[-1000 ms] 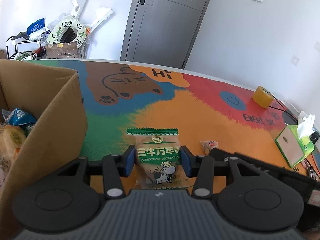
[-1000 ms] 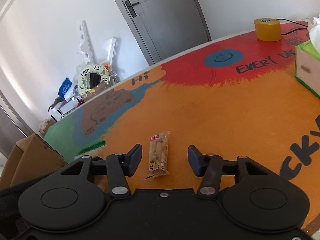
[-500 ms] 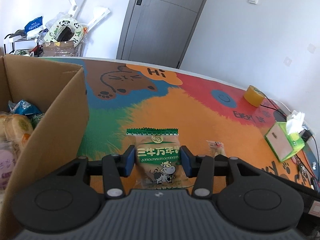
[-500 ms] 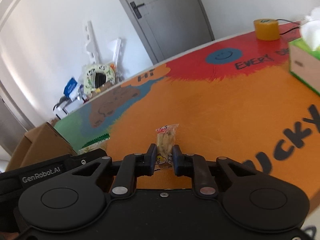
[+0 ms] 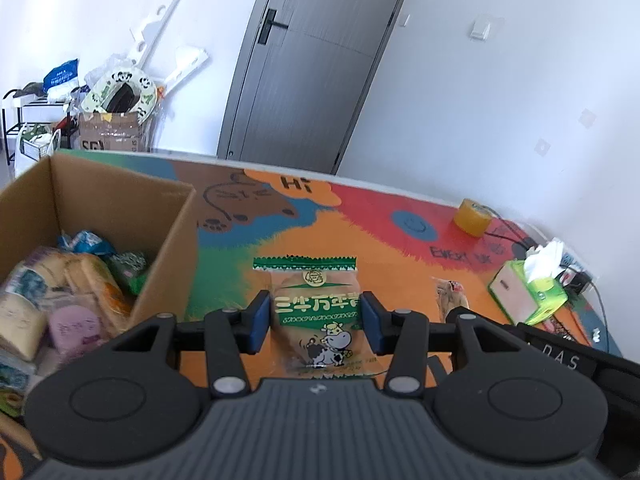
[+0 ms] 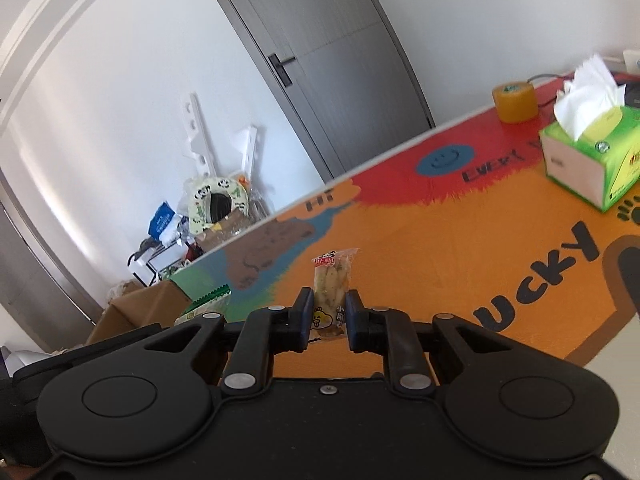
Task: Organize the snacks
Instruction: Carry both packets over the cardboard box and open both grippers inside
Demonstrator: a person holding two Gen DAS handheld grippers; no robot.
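My left gripper is shut on a green and clear cow-print snack packet and holds it above the colourful table mat, just right of an open cardboard box that holds several wrapped snacks. My right gripper is shut on a small clear packet with a red label, lifted off the mat. That small packet also shows in the left wrist view, at the right gripper's tip. The box corner shows at the lower left of the right wrist view.
A green tissue box and a yellow tape roll stand at the far right of the table, with cables beside them. A grey door and a pile of clutter lie beyond the table's far edge.
My right gripper closed on the small packet and lifted it. My left gripper, still holding the cow-print packet, rose and moved so that more of the box's inside shows.
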